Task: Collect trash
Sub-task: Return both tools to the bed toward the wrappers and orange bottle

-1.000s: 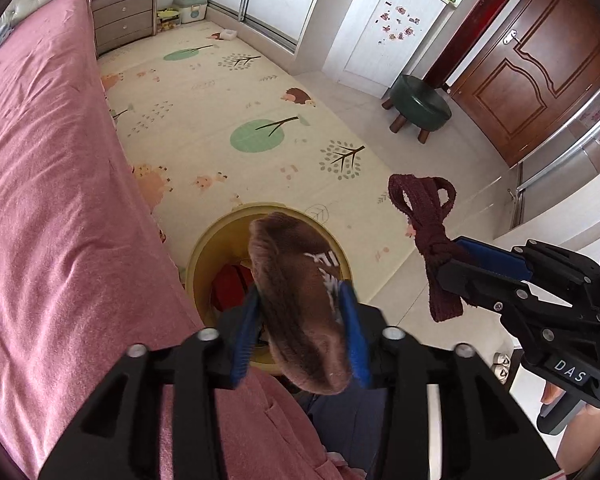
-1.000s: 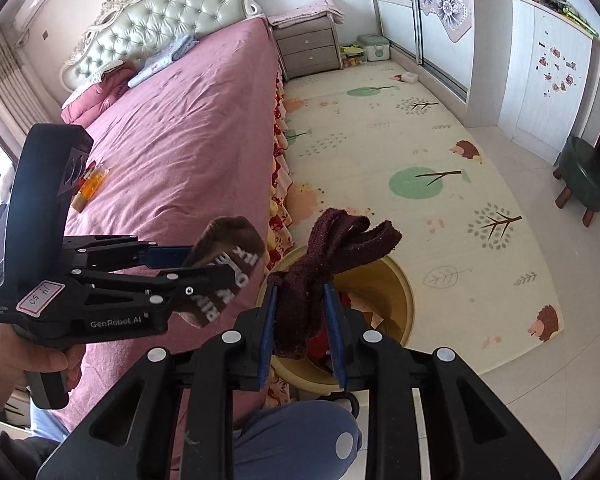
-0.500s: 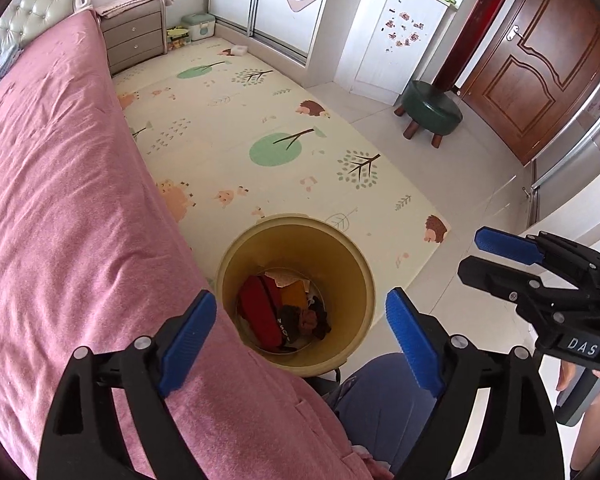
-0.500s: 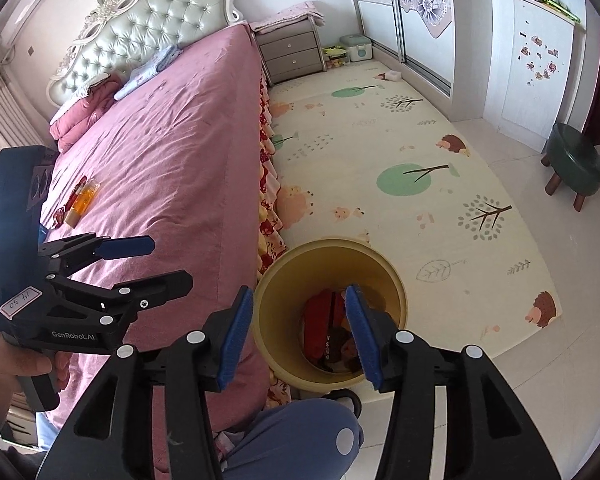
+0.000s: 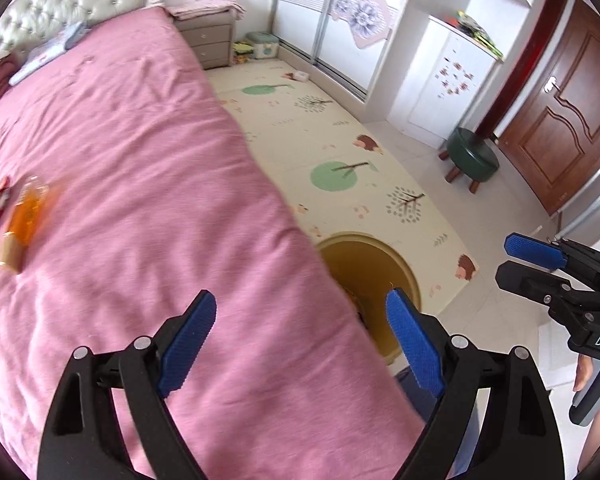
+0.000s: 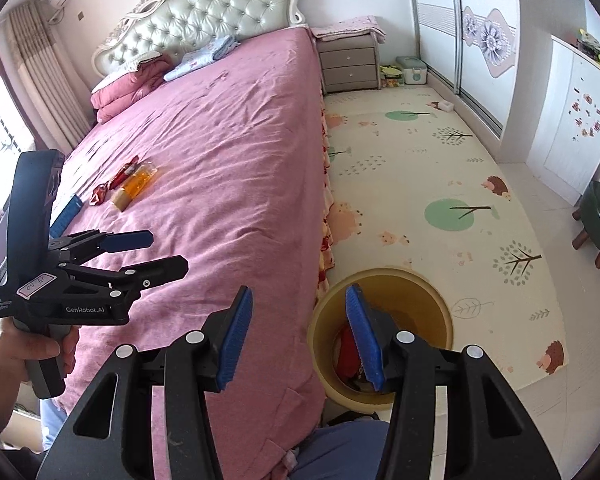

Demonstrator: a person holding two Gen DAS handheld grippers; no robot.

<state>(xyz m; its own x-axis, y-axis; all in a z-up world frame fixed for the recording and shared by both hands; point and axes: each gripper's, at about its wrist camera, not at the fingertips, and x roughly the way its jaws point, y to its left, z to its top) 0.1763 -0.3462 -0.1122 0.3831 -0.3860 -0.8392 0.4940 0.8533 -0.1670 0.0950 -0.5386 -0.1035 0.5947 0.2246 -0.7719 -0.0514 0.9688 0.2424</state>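
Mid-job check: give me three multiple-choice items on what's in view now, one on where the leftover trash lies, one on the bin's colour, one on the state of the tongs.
1. Where does the orange bottle lie?
A. on the pink bed
B. on the play mat
C. in the bin

2. What colour is the bin?
A. green
B. yellow
C. white

3. What state are the left tongs and right tongs in?
A. both shut on cloth
B. one shut on a bottle
C. both open and empty

Answers: 1 A, the bottle rests on the bedspread beside red wrappers. 2 B, its rim and wall are yellow. 3 C, blue pads stand apart with nothing between them.
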